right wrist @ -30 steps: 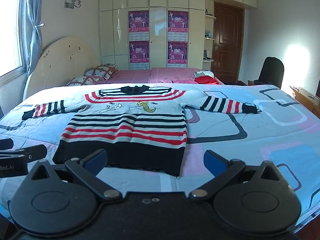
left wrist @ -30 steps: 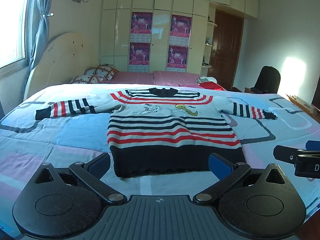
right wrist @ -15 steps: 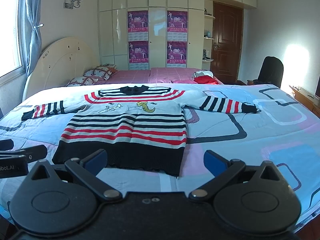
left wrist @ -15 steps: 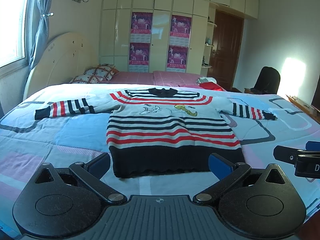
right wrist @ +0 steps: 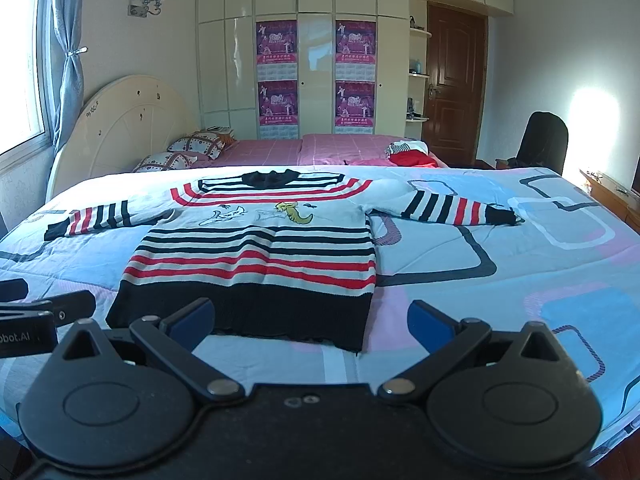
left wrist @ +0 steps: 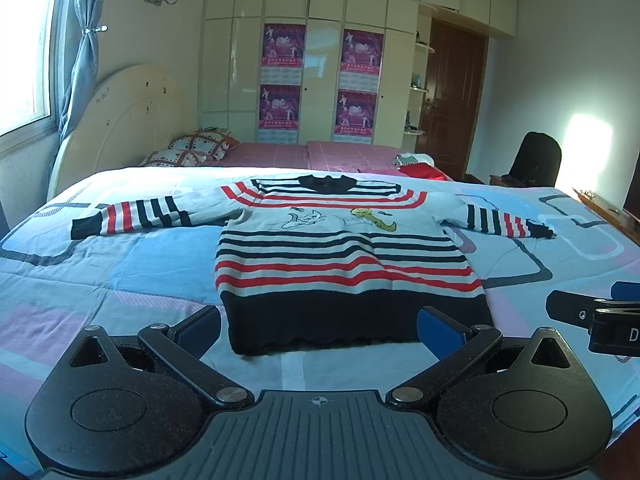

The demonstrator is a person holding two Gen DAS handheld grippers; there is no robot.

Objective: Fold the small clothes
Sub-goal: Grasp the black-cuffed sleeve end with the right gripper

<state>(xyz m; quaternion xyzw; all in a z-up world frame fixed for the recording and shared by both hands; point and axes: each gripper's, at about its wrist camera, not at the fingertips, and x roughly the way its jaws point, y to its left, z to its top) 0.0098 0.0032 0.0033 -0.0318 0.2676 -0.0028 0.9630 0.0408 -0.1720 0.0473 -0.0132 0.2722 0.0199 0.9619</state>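
Sweater (left wrist: 340,256) spread flat on the bed (left wrist: 120,272), not yet folded.
Soft, light, floppy knit is expected; a sleeve end or bottom corner should be pinched. Fingers of the left gripper (left wrist: 318,326) and right gripper (right wrist: 310,320) are held apart, empty.

striped sweater (left wrist: 344,264) flat, sleeves spread, seemingly unfolded.

A sweater (left wrist: 340,256) lies flat at the centre of the frame on the bed (left wrist: 120,280), sleeves spread toward left and right edges. The left tool (left wrist: 320,326) sits at lower centre, before the hem. The right tool (left wrist: 592,316) enters at the right edge. Behind the bed, pillows (left wrist: 192,150) lie at left of centre; a chair (left wrist: 536,158) stands at right.
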